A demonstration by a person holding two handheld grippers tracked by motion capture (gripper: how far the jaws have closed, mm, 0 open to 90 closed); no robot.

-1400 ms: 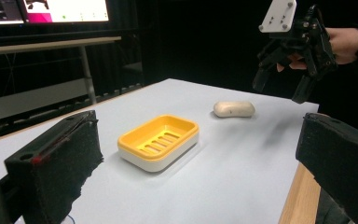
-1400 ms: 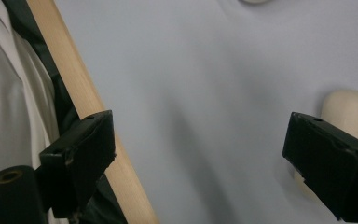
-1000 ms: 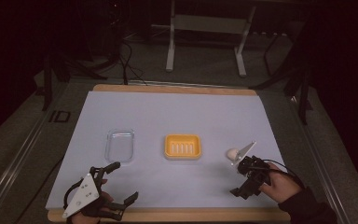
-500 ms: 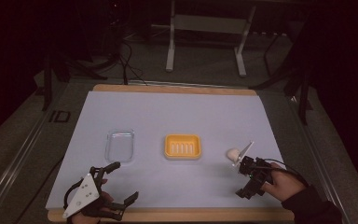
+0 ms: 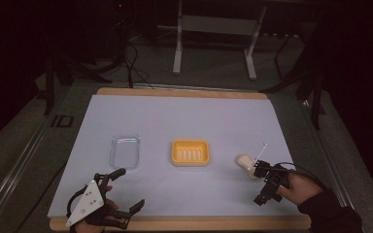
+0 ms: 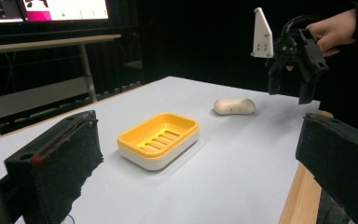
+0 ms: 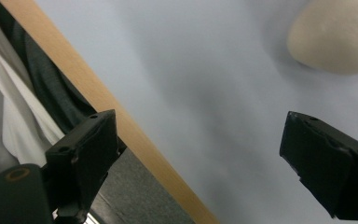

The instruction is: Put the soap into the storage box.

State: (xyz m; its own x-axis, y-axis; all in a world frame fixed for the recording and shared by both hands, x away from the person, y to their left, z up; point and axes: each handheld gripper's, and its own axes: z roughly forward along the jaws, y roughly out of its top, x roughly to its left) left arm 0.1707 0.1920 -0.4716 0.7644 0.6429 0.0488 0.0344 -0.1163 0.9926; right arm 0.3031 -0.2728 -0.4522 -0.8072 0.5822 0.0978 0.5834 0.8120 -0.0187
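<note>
A yellow soap dish (image 5: 190, 152) sits mid-table, with a clear plastic lid (image 5: 125, 151) to its left and a cream soap bar (image 5: 245, 162) to its right. My right gripper (image 5: 260, 184) hovers open just near-side of the soap bar, touching nothing. In the right gripper view its jaws (image 7: 205, 154) stand wide over the mat, with the soap bar (image 7: 335, 37) at the top right. My left gripper (image 5: 128, 190) is open and holds nothing at the front left edge. The left gripper view (image 6: 196, 177) looks across the soap dish (image 6: 161, 137) to the soap bar (image 6: 235, 106) and the right gripper (image 6: 293, 86).
A pale mat (image 5: 184, 121) covers the wooden table, whose front edge (image 7: 112, 107) lies close under the right gripper. Metal stand legs (image 5: 213, 43) and cables lie on the dark floor beyond the table. A lit monitor (image 6: 60, 9) stands off to the side.
The right gripper has drifted slightly to the right and turned a little beside the soap bar. The left gripper and the objects have not moved.
</note>
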